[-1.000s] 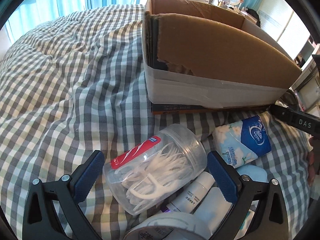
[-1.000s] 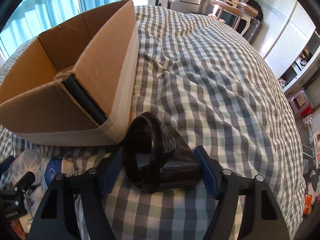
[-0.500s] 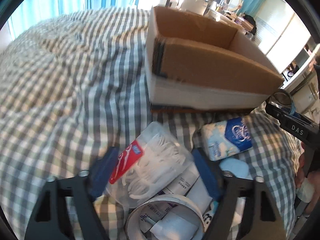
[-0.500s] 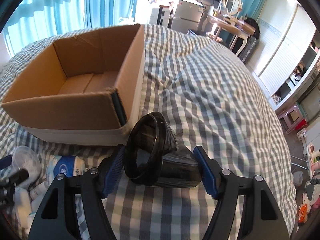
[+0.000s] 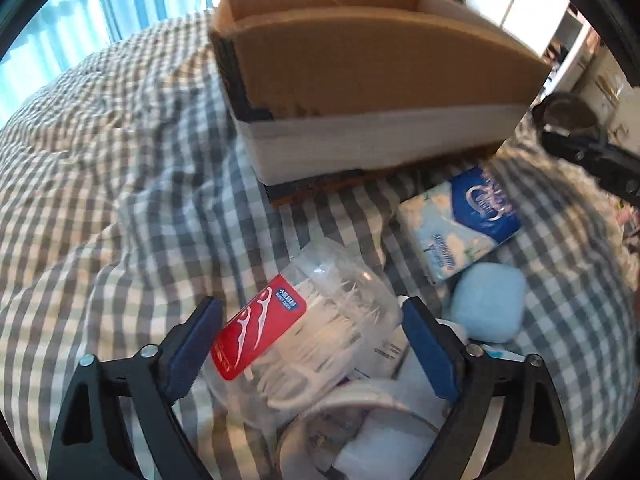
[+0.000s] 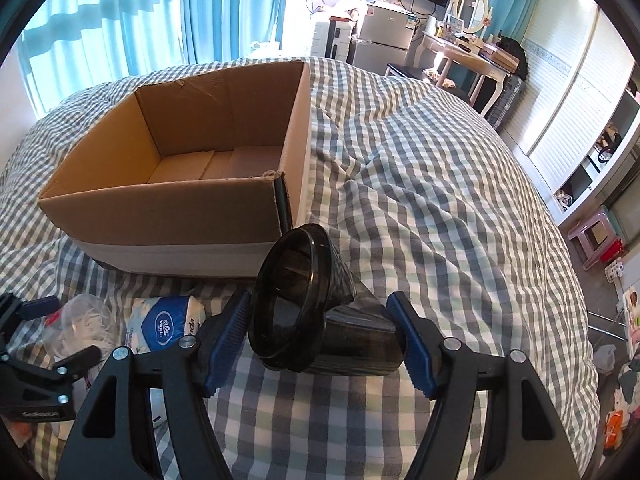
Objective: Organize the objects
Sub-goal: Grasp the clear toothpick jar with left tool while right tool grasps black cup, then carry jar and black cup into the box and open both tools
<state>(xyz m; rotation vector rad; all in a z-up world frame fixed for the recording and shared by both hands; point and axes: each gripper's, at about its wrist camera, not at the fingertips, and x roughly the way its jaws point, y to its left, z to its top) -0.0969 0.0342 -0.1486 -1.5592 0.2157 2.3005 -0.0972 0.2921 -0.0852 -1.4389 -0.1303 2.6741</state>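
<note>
Brown cardboard box (image 6: 192, 184) sits open on the checked bed (image 6: 440, 184), ready for things to go in. The right claw (image 6: 320, 340) squeezes a black cup (image 6: 316, 320) from 2 sides — so it can be carried. The cup lies sideways, mouth toward 10 o'clock. The left claw (image 5: 310, 344) is opening around a clear floss jar (image 5: 316, 320), long side toward 1 o'clock; the blur hides whether the pads touch it.
</note>
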